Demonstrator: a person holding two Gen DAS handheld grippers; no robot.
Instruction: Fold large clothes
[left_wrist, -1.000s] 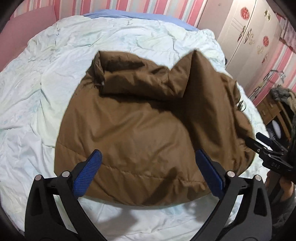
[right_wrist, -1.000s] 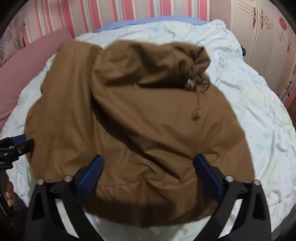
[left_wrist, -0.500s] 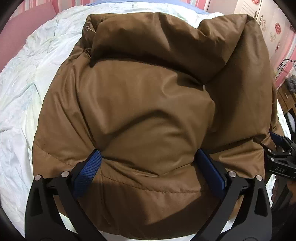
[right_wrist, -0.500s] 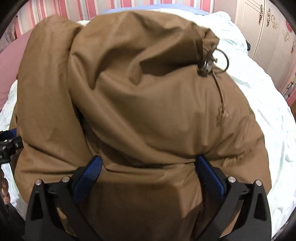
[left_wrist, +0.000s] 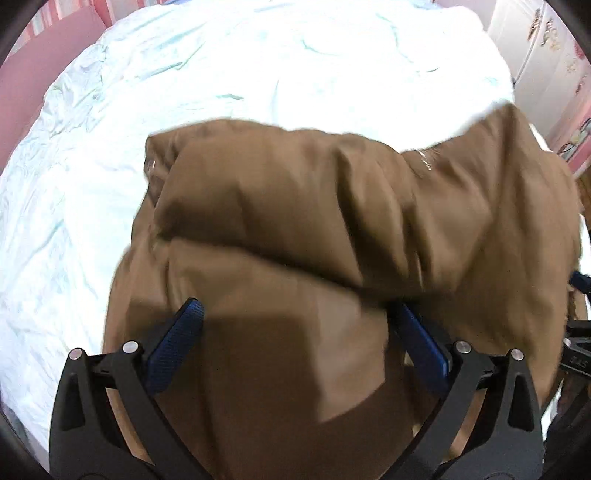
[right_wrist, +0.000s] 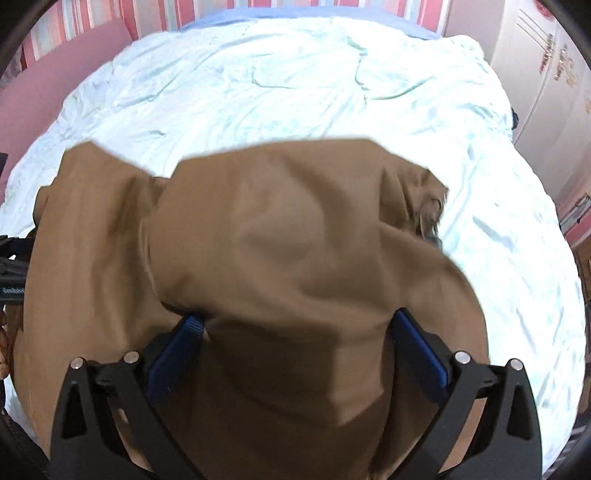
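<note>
A: Support surface?
B: Bed (right_wrist: 517, 258), covered by a rumpled pale mint-white duvet (left_wrist: 221, 74). A strip of blue sheet (right_wrist: 295, 14) shows at the far edge.
A: What's on it?
B: One brown padded jacket (right_wrist: 295, 240), bunched up at the near side. Far half of the duvet is bare. Motion blur, so I can't tell how much of the jacket actually rests on the bed.

Bunched brown jacket (left_wrist: 332, 229) right against both open grippers, blocking the near way. Bare quilt (right_wrist: 295, 85) beyond, free for passing.
</note>
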